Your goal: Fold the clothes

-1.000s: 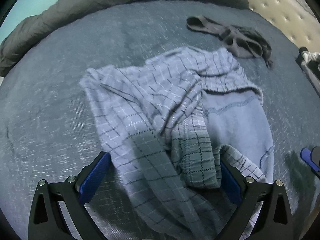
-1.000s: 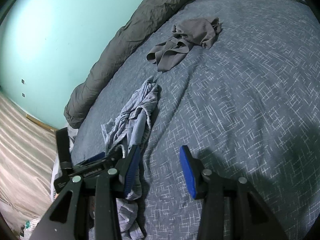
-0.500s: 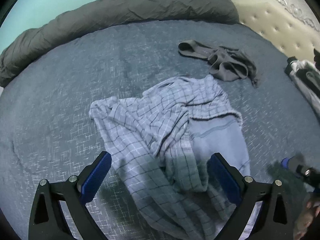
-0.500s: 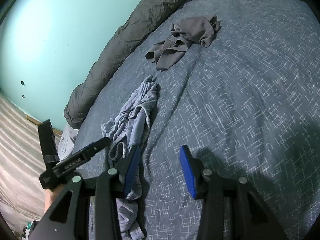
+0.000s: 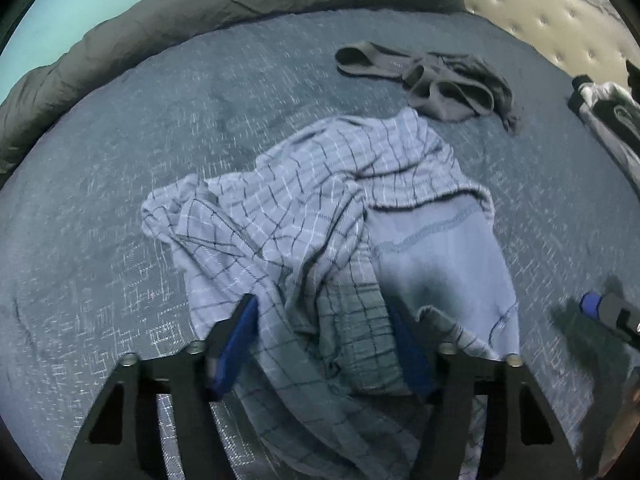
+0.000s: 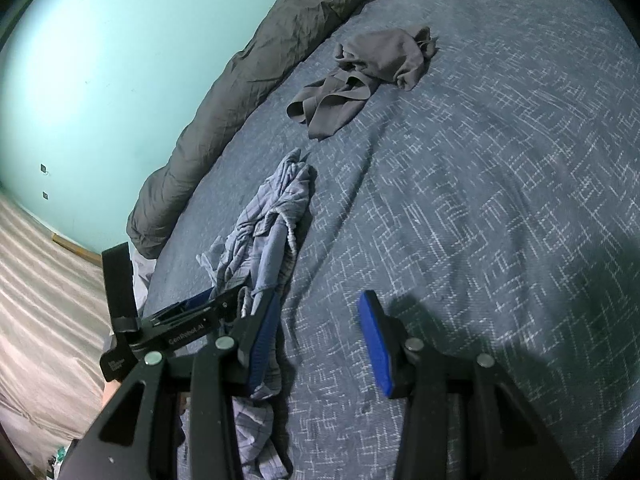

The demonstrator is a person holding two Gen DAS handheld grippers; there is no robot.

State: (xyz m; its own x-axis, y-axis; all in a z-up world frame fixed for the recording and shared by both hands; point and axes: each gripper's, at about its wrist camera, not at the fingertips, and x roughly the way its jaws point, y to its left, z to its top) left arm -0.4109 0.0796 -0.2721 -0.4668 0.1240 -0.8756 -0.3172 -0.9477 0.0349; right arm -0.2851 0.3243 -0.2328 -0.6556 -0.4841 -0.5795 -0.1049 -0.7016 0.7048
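Note:
A light blue checked garment point(image 5: 312, 216) lies crumpled on the blue bedspread point(image 5: 120, 240). My left gripper point(image 5: 324, 340) points down onto its near end, and its jaws are closing with a bunched fold of the cloth between the blue pads point(image 5: 236, 344), still loose. In the right wrist view the same garment point(image 6: 276, 216) runs toward the left gripper point(image 6: 224, 300). My right gripper point(image 6: 320, 340) hovers low over the bedspread just right of the garment, open, with only bedding between its fingers. Its tip point(image 5: 600, 308) shows at the right edge of the left wrist view.
A crumpled grey garment point(image 5: 432, 84) lies farther up the bed point(image 6: 360, 76). A rolled dark grey duvet point(image 5: 200, 12) lines the far edge by the turquoise wall point(image 6: 100, 60). A beige tufted headboard point(image 5: 560, 12) and black-and-white clothing point(image 5: 608, 112) sit at right.
My left gripper's jaws have come much closer together around the fold of the checked garment, and its view has shifted slightly. The right gripper has stayed still.

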